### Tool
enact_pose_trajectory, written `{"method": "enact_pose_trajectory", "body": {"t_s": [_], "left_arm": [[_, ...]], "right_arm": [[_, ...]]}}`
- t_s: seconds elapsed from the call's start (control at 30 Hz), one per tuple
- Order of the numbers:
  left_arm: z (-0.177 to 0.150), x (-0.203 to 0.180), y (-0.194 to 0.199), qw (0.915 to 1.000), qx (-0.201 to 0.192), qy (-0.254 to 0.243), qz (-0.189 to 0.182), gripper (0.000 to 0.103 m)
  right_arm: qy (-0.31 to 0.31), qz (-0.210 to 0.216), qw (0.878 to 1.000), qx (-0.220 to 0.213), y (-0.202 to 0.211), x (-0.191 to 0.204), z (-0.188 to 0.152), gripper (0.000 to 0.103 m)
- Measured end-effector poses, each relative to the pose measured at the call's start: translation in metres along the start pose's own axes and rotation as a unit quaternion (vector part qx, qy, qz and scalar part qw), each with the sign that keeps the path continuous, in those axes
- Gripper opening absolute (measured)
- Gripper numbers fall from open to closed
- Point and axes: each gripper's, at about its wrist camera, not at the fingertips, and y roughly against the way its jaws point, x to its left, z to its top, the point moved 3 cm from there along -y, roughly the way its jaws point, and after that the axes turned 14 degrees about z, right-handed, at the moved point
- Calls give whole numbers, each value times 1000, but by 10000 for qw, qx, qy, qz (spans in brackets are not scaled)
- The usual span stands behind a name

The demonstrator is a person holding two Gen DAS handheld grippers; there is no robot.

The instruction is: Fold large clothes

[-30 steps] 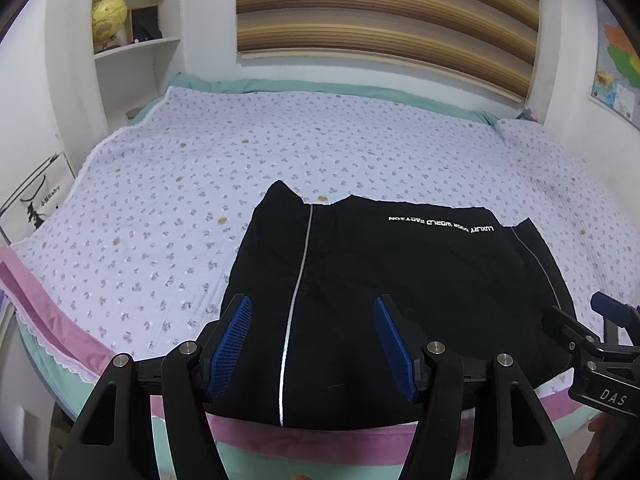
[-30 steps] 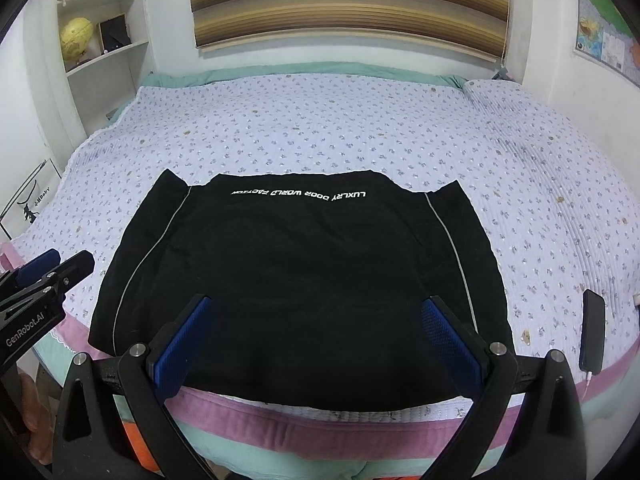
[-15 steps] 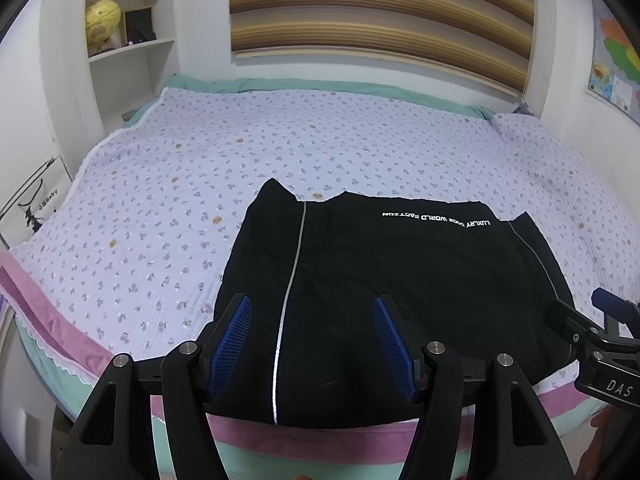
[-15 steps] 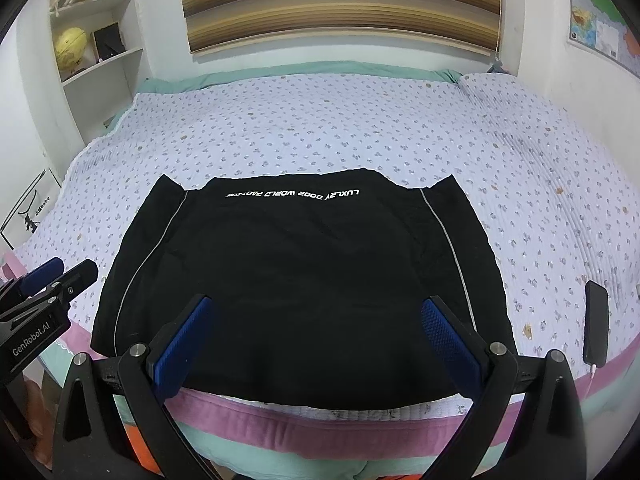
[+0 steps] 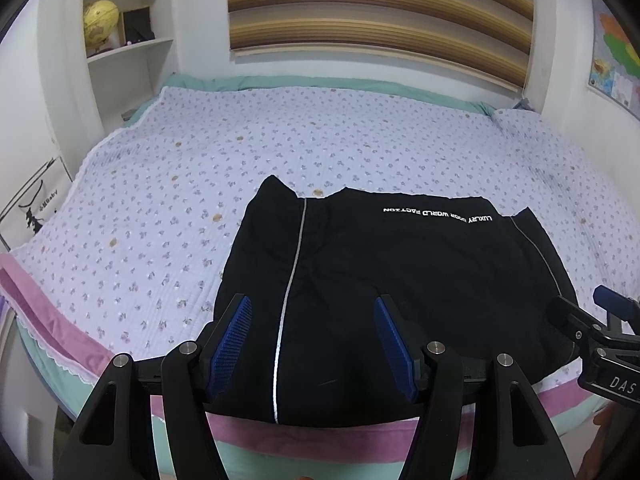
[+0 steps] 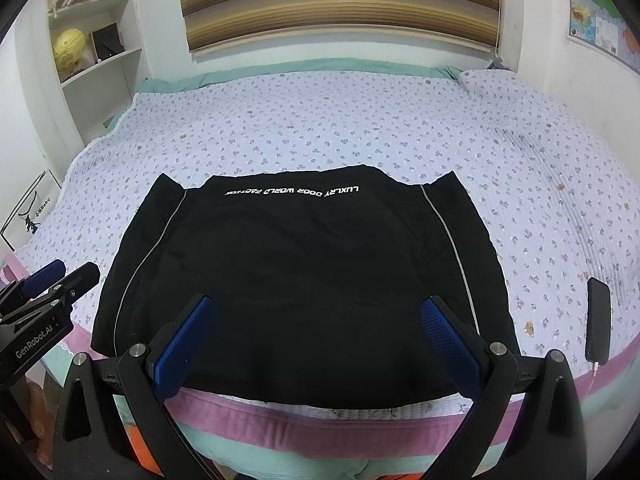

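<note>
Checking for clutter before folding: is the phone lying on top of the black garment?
No, the phone lies on the floral bedspread, apart from the black garment.

Black tongs (image 5: 312, 344), blue ribbed pads (image 6: 182, 344), silver screws, white lettering

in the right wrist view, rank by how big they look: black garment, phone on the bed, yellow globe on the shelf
1. black garment
2. phone
3. yellow globe; it sits farther away, so the order of the last two is unsure.

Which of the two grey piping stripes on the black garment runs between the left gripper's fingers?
The garment's left stripe; it passes between the open left gripper's pads, while the right stripe lies far off.
</note>
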Motion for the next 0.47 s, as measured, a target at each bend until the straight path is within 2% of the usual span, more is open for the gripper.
{"method": "enact_pose_trajectory", "body": {"t_s": [0.13,0.4,0.47], "left_arm": [[1,1,2,10000,-58,16,31,65],[3,8,8,9988,-331,72,357,65],[4,9,7,9994,-248,70,218,65]], "right_arm": [[-40,44,10000,31,-1,1,-1,103],[-51,38,10000,61,-1,2,-2,103],[-63,37,10000,55,-2,2,-1,103]]}}
